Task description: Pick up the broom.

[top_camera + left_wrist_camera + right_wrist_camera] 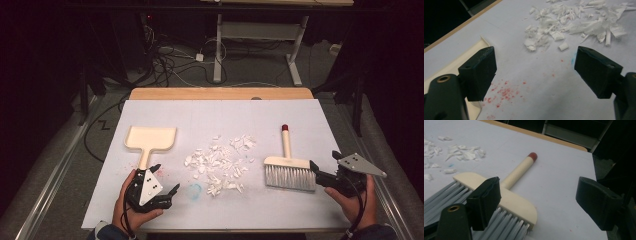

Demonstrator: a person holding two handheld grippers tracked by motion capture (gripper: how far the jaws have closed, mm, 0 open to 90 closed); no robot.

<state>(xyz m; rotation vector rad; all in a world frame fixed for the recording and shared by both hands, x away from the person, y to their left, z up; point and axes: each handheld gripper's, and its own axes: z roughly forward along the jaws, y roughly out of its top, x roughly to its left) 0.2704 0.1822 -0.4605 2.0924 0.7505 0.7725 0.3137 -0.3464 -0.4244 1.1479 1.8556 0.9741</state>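
Paper scraps (218,162) are lying torn and white between dustpan (149,139) and bristly brush (289,170); left gripper (165,180) and right gripper (324,160) are both spread wide.

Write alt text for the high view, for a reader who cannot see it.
A pile of white paper scraps lies mid-table on a white sheet, with a cream dustpan to its left and a hand brush with a red-tipped handle to its right. A person's left gripper is open near the dustpan's handle; the right gripper is open beside the brush's bristles.
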